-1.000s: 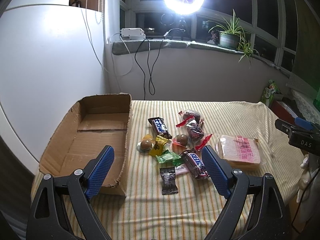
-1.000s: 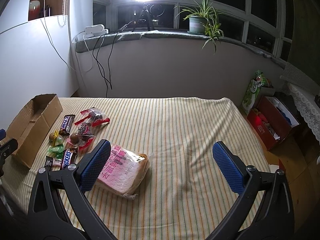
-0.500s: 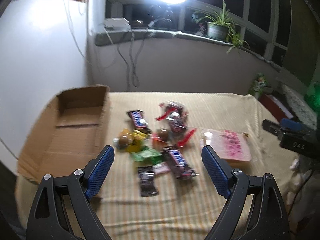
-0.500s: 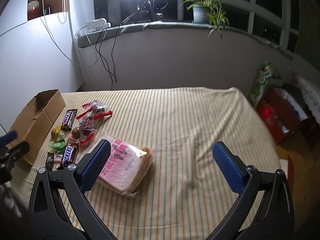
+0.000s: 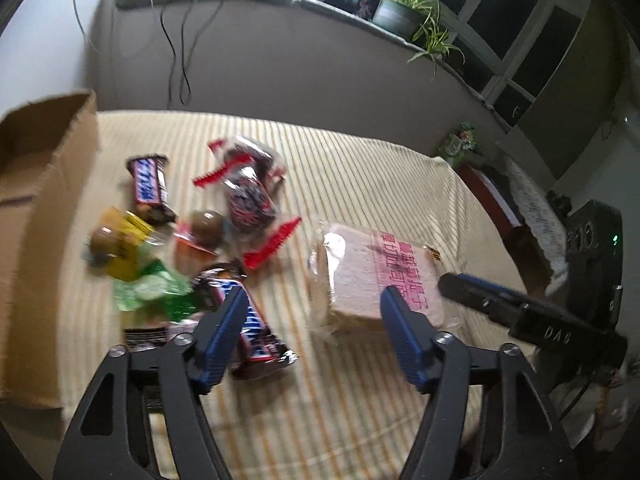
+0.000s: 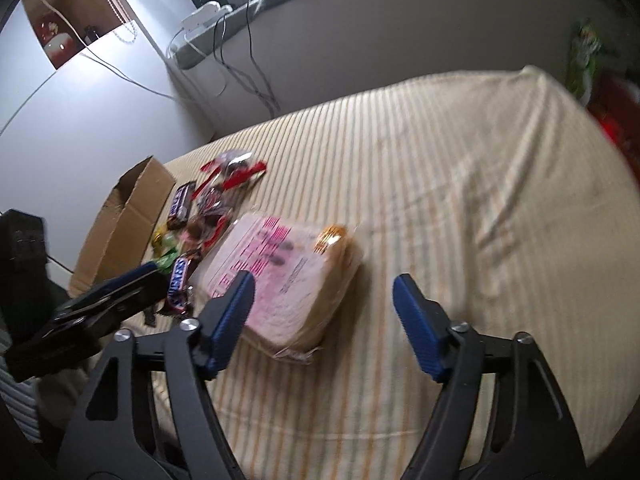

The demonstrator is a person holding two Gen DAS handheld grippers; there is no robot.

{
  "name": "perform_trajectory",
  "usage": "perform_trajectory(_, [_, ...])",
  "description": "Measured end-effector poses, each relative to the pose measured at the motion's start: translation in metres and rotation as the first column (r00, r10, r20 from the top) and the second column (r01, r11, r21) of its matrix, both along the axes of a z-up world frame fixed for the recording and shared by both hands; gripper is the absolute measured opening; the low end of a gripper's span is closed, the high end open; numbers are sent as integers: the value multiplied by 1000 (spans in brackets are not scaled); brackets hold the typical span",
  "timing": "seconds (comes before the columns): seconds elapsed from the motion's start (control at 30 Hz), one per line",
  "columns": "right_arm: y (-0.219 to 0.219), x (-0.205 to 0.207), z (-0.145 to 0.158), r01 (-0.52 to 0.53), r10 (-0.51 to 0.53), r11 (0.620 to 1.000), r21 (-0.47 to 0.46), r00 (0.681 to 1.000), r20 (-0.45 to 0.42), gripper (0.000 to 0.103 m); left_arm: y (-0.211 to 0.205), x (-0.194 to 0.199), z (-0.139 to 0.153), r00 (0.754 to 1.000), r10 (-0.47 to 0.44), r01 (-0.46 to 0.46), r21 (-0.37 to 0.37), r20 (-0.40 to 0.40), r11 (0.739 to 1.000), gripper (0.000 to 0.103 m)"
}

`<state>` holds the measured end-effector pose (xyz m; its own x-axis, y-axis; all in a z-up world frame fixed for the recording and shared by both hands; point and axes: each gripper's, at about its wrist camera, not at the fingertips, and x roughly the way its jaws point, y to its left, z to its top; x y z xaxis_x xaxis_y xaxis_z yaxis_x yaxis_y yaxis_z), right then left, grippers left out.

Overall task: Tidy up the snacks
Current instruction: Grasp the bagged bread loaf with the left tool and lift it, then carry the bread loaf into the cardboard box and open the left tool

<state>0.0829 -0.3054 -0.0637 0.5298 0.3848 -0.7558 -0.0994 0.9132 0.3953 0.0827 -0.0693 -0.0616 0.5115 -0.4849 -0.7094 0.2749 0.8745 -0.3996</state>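
Loose snacks lie on the striped cloth: two Snickers bars (image 5: 256,332) (image 5: 148,188), red-edged clear packets (image 5: 248,196), a round chocolate (image 5: 206,226), yellow (image 5: 120,248) and green (image 5: 156,288) wrappers, and a bagged bread loaf (image 5: 380,276) (image 6: 288,272). An open cardboard box (image 5: 48,200) (image 6: 128,216) stands left of them. My left gripper (image 5: 313,304) hovers between the near Snickers and the bread, jaws closing, nothing pressed. My right gripper (image 6: 324,284) hangs over the bread's near right corner, jaws closing with the corner between them, pads not touching it.
Each gripper shows in the other's view: the right one (image 5: 480,296) beside the bread, the left one (image 6: 120,292) by the near Snickers. A potted plant (image 5: 404,16) and cables (image 5: 180,60) line the sill. A red box (image 5: 492,196) sits beyond the cloth's right edge.
Both grippers have tipped downward and come closer to the snacks and bread. Both pairs of jaws stand narrower than before. The left view has swung right, toward the bread.
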Motion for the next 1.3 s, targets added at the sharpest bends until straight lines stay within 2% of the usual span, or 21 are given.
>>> perform_trajectory(0.17, [3,5,-13,-21,24,997,76,998,-51,63,-8,8,-8,998,-35,34,-18,-43,999,53])
perform_trajectory(0.33, [5,9,-16,-34,41,994,100,997,-72,55,-12,13,-15,996,-57,55,-26,-67,998,53])
perform_trajectory(0.43, [8,13,-19,-42,51,993,112,995,-84,53,-15,17,-21,994,-76,73,-42,-83,996,52])
perform_trajectory(0.5, [9,14,-20,-45,54,993,111,995,-84,52,-18,17,-23,990,-105,99,-66,-97,993,47])
perform_trajectory(0.83, [25,12,-7,-75,79,995,58,995,-59,48,-21,6,-7,995,-94,93,-18,-34,996,47])
perform_trajectory(1.1, [57,12,27,-149,149,988,31,989,10,48,13,-9,19,998,-23,24,-19,55,1000,47])
perform_trajectory(1.3, [99,14,49,-235,234,972,5,970,62,48,49,-19,36,992,65,-63,-20,112,998,47])
